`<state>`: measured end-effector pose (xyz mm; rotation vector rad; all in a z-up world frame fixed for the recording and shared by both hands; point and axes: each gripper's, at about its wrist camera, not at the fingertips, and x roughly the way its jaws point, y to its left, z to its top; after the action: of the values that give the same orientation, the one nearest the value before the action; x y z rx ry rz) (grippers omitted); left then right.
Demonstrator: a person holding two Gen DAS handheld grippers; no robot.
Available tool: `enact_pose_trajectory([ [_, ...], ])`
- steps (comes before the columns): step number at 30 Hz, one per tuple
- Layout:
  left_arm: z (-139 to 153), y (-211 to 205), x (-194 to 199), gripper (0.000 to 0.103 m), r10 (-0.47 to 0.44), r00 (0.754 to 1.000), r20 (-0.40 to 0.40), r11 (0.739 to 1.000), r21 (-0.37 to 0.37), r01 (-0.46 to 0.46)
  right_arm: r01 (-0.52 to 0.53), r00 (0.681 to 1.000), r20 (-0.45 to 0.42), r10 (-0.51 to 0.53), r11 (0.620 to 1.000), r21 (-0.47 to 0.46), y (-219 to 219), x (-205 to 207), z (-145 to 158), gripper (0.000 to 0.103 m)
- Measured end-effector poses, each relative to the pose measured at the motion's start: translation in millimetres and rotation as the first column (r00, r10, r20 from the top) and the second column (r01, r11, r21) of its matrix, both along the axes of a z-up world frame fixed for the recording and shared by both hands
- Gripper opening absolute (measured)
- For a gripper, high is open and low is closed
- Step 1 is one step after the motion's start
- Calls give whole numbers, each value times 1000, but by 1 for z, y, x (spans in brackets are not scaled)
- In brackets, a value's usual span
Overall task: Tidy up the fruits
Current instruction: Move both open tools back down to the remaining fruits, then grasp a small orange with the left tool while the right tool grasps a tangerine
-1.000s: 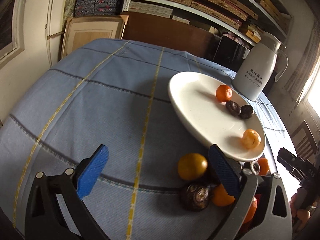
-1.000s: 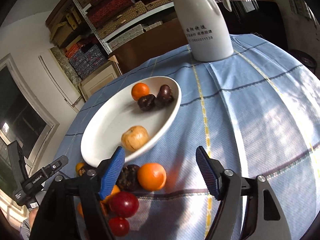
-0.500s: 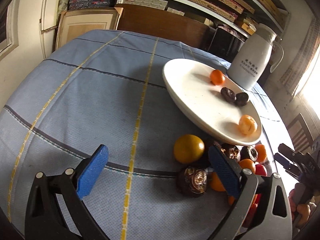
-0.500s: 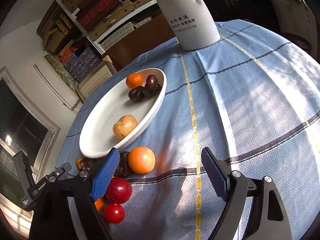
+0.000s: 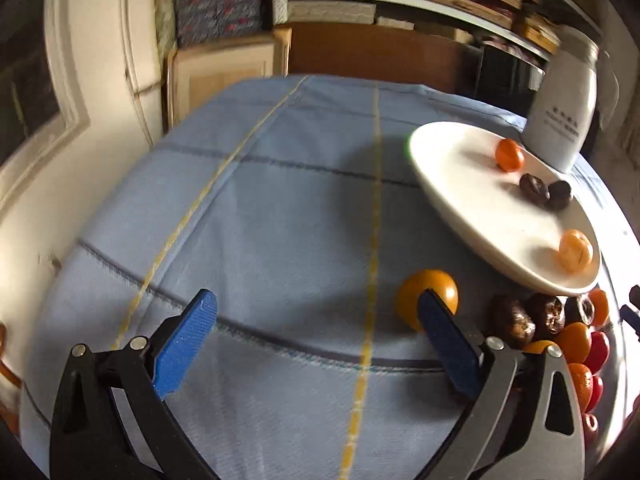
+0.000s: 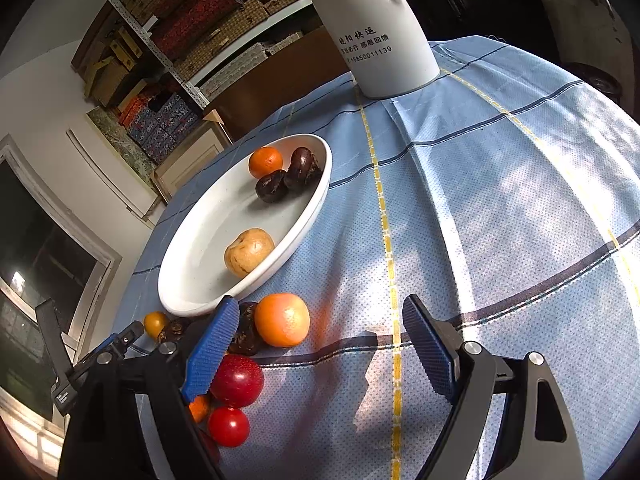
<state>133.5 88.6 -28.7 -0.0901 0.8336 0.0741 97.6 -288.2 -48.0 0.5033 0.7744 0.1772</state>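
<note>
The left gripper (image 5: 316,340), black-framed on one side and grey metal on the other with ribbed blue pads (image 5: 186,344), hovers with its jaws spread wide, nothing between them. The right gripper (image 6: 320,350) (same blue-padded build) is likewise agape and empty, tilted forward and down.

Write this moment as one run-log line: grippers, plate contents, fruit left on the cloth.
left gripper: open, empty | right gripper: open, empty | white plate: four fruits | loose fruit pile: on cloth beside plate
</note>
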Motion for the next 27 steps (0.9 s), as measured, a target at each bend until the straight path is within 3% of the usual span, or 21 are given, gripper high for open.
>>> enact_pose_trajectory([
  [2, -3, 7, 1, 98, -36, 999, -10, 992, -124, 35, -9, 1000, 5, 9, 1000, -8, 2, 0, 1, 85],
  [4, -4, 5, 2, 98, -62, 998, -9, 986, -155, 60, -14, 1000, 9, 14, 1000, -16, 4, -1, 2, 85],
  [11, -3, -14, 6, 98, -110, 994, 8, 988, -105, 110, -28, 1000, 8, 28, 999, -20, 7, 0, 2, 85],
  [19, -14, -36, 17, 98, -168, 984, -53, 986, -2, 168, -93, 996, 6, 93, 995, -37, 20, 4, 0, 84],
  [21, -16, -39, 19, 98, -180, 982, -63, 984, 9, 181, -106, 994, 3, 106, 993, -56, 25, 5, -1, 82],
  [25, -18, -37, 22, 97, -193, 978, -74, 981, -22, 192, -130, 992, -16, 129, 990, -60, 31, 11, -5, 63],
  [27, -18, -37, 23, 89, -197, 978, -73, 980, -27, 195, -140, 990, -25, 139, 989, -56, 33, 14, -7, 53],
])
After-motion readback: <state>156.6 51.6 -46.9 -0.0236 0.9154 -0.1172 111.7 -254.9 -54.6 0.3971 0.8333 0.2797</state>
